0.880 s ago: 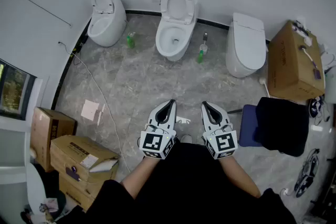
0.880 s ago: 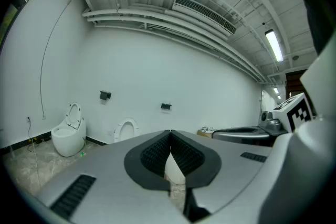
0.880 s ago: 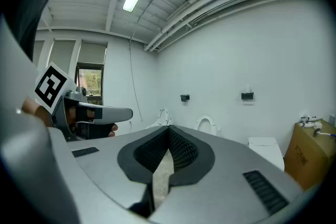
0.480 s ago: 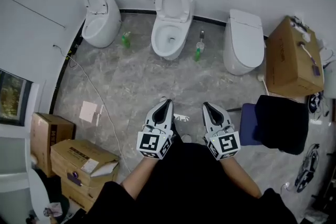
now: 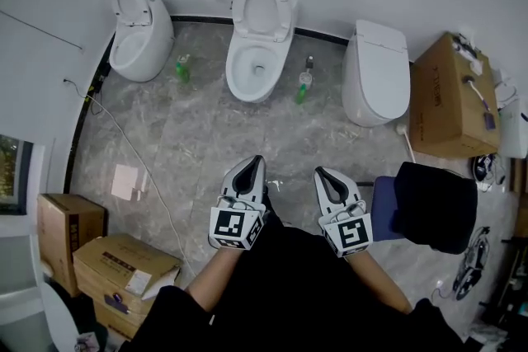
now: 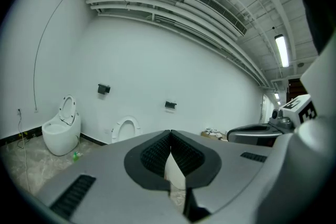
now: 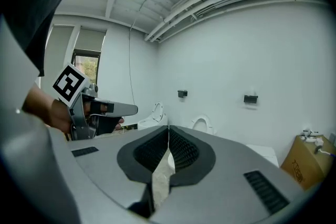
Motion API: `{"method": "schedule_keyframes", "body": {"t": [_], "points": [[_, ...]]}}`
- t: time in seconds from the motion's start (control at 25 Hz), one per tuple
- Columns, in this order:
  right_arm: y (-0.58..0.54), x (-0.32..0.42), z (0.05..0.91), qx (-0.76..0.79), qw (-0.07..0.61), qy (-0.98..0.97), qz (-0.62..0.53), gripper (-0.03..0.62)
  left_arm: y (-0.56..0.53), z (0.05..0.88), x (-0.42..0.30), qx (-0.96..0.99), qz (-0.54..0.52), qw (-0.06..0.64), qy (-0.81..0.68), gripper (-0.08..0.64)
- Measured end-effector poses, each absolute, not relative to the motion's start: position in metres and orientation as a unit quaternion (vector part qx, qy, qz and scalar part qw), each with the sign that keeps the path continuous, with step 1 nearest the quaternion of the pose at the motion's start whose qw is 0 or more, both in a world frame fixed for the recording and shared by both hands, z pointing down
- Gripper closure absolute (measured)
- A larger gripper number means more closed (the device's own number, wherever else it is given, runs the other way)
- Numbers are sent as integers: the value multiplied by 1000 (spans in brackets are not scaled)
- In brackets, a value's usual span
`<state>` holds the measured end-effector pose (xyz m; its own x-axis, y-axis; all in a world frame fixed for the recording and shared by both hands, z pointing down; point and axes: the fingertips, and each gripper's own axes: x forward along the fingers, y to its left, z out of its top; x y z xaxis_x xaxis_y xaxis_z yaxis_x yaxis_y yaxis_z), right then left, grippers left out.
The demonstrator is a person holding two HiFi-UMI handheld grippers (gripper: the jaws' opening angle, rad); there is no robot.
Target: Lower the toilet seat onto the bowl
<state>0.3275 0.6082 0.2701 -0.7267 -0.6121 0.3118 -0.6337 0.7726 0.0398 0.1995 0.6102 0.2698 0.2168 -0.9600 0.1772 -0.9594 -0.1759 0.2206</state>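
Three white toilets stand along the far wall. The middle toilet [image 5: 256, 62] has its seat [image 5: 262, 10] raised against the wall, and the seat [image 6: 125, 127] [image 7: 202, 123] shows in both gripper views. The left toilet [image 5: 136, 33] also has its seat up, while the right toilet [image 5: 375, 70] has its lid down. My left gripper [image 5: 254, 163] [image 6: 170, 134] and right gripper [image 5: 320, 174] [image 7: 168, 128] are held side by side in front of my body, far from the toilets. Both are shut with nothing between the jaws.
Cardboard boxes [image 5: 124, 264] sit at the lower left and a large box [image 5: 450, 99] at the right. A dark cloth lies on a blue chair [image 5: 433, 206]. Green bottles [image 5: 181, 68] [image 5: 303, 88] flank the middle toilet. A cable [image 5: 140, 169] and a paper sheet [image 5: 125, 181] lie on the floor.
The toilets and boxes have drifted left in the head view as the view shifted. Both grippers stayed shut and side by side, moving slightly left with it.
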Motion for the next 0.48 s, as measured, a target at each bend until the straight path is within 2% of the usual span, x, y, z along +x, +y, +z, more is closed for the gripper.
{"method": "schedule_keyframes", "body": {"t": [0.24,0.48], "points": [[522,270,272,341,187,-921,13,560,534,287,142,761,15,183,-622,545],[442,213,272,347,203,-914,44,560,463,279,82,761,11,184,-622,545]]}}
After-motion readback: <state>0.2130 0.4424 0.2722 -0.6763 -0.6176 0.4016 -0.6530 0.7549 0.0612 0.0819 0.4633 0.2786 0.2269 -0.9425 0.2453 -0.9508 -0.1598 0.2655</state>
